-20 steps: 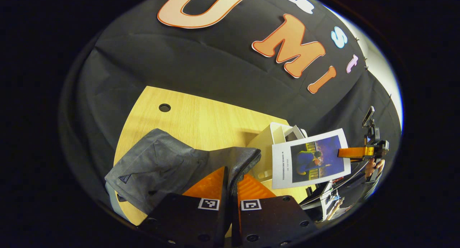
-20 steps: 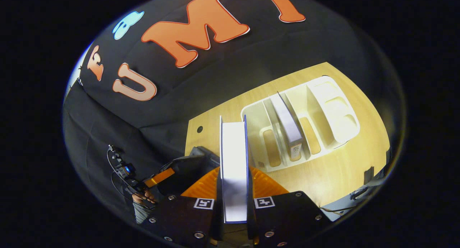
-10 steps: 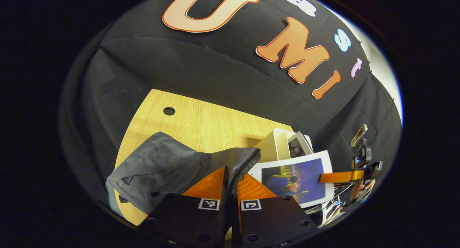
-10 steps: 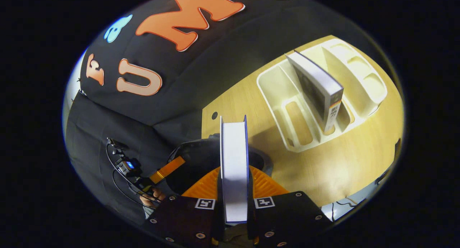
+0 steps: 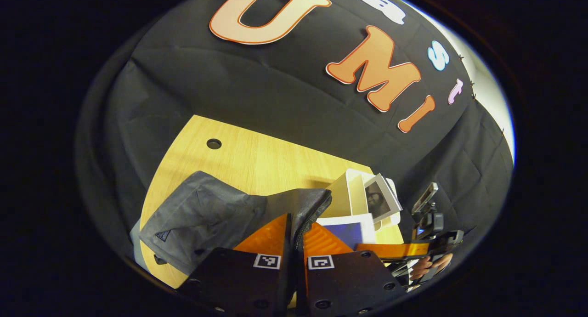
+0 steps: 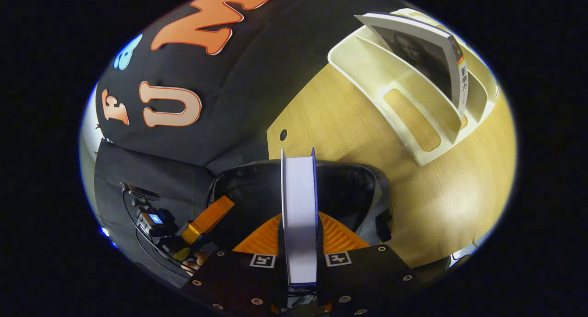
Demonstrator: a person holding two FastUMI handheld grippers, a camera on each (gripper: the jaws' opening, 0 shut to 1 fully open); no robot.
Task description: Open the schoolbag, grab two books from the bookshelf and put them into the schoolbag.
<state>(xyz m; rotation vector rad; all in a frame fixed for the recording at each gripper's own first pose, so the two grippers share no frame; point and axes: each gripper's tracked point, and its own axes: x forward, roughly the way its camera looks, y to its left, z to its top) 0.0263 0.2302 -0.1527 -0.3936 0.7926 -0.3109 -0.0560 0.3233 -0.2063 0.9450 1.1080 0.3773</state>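
My left fingers [image 5: 294, 229] are pinching the bag [image 5: 216, 216] rim; my right fingers [image 6: 298, 229] are clamping a book [image 6: 298, 206]. It's hanging over the mouth, and could be catching the rim if tilting.

The light wooden counter [image 6: 349, 138] carries a grey fabric schoolbag [image 6: 353, 188] and, well apart from it toward the far corner, a cream plastic bookshelf with slanted dividers [image 6: 413, 105]. A white-edged paperback book [image 6: 436, 55] leans in one of the bookshelf's middle slots. In the right gripper view, the right claw [image 6: 298, 243] holds a thick blue-covered book [image 6: 298, 206] upright over the schoolbag's open mouth. In the left gripper view, the left claw [image 5: 294, 234] pinches the zippered rim of the schoolbag [image 5: 220, 216], with the bookshelf [image 5: 353, 197] behind it and the blue-covered book [image 5: 349, 229] just right of the rim.
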